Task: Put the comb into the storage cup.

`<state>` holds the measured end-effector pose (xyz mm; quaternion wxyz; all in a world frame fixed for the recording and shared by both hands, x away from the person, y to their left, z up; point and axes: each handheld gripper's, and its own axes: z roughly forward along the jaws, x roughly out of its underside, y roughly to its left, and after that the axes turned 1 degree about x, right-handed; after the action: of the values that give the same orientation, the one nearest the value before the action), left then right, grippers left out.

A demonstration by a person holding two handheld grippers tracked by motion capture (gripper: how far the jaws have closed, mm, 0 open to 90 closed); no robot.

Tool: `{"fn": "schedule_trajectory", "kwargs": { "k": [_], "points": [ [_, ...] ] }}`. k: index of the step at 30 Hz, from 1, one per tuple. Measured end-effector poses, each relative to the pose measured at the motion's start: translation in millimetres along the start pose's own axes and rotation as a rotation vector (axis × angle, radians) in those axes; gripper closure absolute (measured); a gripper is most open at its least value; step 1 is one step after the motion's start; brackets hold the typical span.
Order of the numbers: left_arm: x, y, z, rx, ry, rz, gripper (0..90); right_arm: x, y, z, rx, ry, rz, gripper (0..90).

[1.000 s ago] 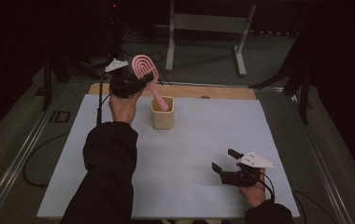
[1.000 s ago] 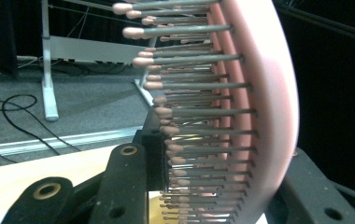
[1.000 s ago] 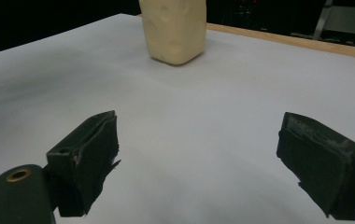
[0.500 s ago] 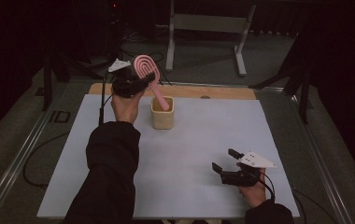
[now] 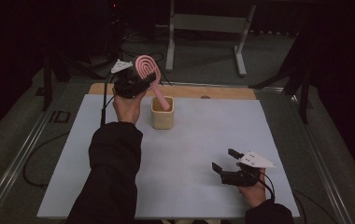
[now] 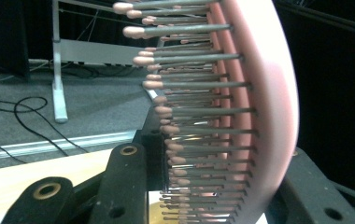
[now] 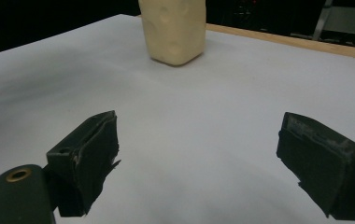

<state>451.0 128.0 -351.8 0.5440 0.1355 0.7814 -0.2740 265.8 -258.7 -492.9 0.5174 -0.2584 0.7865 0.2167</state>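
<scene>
Left gripper (image 5: 136,84): clamped on brush (image 5: 146,70) head, raised.
Brush: handle slants down from the jaws into cup (image 5: 162,113), just beside and below.
Right gripper (image 5: 226,163): jaws wide apart, empty, low over mat (image 5: 199,140), well apart from cup.

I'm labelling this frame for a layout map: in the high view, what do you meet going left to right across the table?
left gripper holding the pink hairbrush → cream cup → right gripper, open, above the white mat
</scene>
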Motion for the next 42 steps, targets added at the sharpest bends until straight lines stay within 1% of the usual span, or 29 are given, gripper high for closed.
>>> {"fn": "schedule_trajectory", "kwargs": {
  "k": [11,34,42],
  "points": [
    [3.8,-4.5,5.1,-0.013,0.001,0.008,63.9,-0.2,0.2,-0.4,-0.004,0.0,0.001,12.2],
    [9.3,-8.4,10.8,-0.005,0.02,0.013,63.9,-0.3,0.2,-0.3,-0.003,0.003,-0.001,12.2],
    [11.6,-9.1,12.5,-0.009,0.031,0.018,63.9,-0.3,0.1,-0.1,0.0,0.002,-0.001,12.2]
  ]
}}
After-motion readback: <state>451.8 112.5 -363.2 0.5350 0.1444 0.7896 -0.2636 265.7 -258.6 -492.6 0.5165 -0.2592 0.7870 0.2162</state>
